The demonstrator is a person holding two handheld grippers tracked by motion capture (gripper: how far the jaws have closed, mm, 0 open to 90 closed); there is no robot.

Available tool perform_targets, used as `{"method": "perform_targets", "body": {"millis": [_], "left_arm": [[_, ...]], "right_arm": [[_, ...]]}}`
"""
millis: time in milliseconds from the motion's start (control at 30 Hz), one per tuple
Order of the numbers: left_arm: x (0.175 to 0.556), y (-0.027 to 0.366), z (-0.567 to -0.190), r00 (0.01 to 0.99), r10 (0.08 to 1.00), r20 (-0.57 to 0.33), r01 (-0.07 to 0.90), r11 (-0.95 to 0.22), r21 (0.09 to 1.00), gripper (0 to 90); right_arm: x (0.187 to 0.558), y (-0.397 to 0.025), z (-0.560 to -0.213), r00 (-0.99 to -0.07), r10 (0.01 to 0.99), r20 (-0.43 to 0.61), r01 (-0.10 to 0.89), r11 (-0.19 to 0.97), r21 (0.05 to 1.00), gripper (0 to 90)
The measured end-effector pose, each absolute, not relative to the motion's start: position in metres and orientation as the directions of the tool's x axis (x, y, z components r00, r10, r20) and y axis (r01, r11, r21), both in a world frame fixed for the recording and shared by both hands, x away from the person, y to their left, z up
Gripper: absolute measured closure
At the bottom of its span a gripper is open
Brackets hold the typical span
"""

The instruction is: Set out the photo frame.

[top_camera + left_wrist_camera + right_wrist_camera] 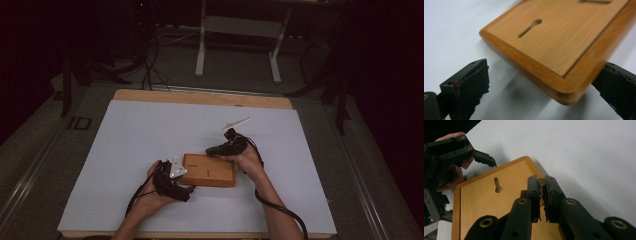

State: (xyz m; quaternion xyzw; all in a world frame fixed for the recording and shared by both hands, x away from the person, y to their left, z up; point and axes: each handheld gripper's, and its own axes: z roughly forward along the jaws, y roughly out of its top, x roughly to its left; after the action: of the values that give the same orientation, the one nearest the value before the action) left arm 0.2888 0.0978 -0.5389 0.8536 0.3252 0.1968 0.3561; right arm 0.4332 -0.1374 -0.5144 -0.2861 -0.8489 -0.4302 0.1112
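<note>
here right gripper pinches a peg (brass-coloured) over wooden board.

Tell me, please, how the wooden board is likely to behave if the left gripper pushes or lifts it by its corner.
The wooden board looks thick and solid, so it should stay stiff, not flex. Lying flat on the white table cover, it would probably slide, not tip or roll. Its rounded, glossy edge may slip between the left gripper's fingers, which straddle the corner.
</note>
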Motion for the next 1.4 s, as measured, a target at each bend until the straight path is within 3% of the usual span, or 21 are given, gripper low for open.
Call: {"method": "perform_targets", "body": {"millis": [633,867,1400], "left_arm": [[0.283,0.081,-0.533,0.711,0.669,0.217,0.266,-0.542,0.797,5.2],[0.277,0.084,-0.528,0.709,0.663,0.238,0.197,-0.511,0.837,20.1],[0.278,0.086,-0.524,0.717,0.654,0.240,0.163,-0.492,0.855,28.8]], "right_arm": [[0.436,-0.137,-0.514,-0.803,0.403,0.440,0.593,0.468,0.655,84.6],[0.436,-0.136,-0.513,-0.799,0.423,0.427,0.596,0.459,0.659,84.5],[0.431,-0.130,-0.514,-0.827,0.443,0.346,0.552,0.524,0.649,80.6]]}}
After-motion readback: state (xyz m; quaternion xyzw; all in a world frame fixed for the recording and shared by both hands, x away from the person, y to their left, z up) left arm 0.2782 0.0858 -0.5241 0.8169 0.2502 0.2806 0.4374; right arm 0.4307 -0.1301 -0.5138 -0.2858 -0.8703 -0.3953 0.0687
